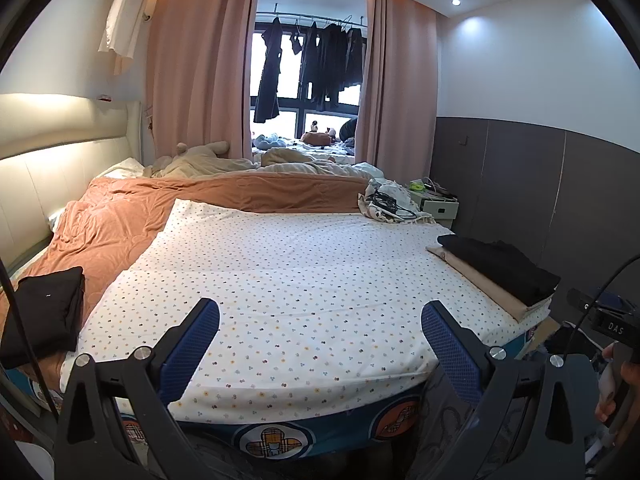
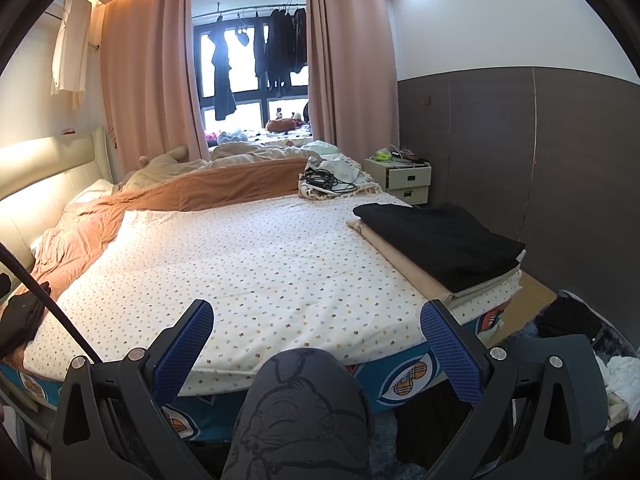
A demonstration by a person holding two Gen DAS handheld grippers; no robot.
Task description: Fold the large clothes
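Note:
A white dotted sheet [image 1: 288,264] [image 2: 256,256] lies flat across the bed. On its right edge sits a stack of folded clothes: a black garment [image 1: 500,264] [image 2: 440,236] on top of a beige one [image 1: 476,280] [image 2: 396,260]. Another folded black garment [image 1: 44,312] [image 2: 20,316] rests at the left on the orange blanket. My left gripper [image 1: 320,332] hangs open over the near edge of the sheet, holding nothing. My right gripper [image 2: 316,332] is open too, above the bed's foot, with nothing between its blue pads.
An orange blanket [image 1: 120,216] covers the bed's left and far side. A bundle with black cables [image 1: 388,200] lies at the far right corner, beside a nightstand [image 2: 404,176]. A person's knee [image 2: 300,412] in grey patterned trousers is below the right gripper. Clothes lie on the floor [image 2: 576,324].

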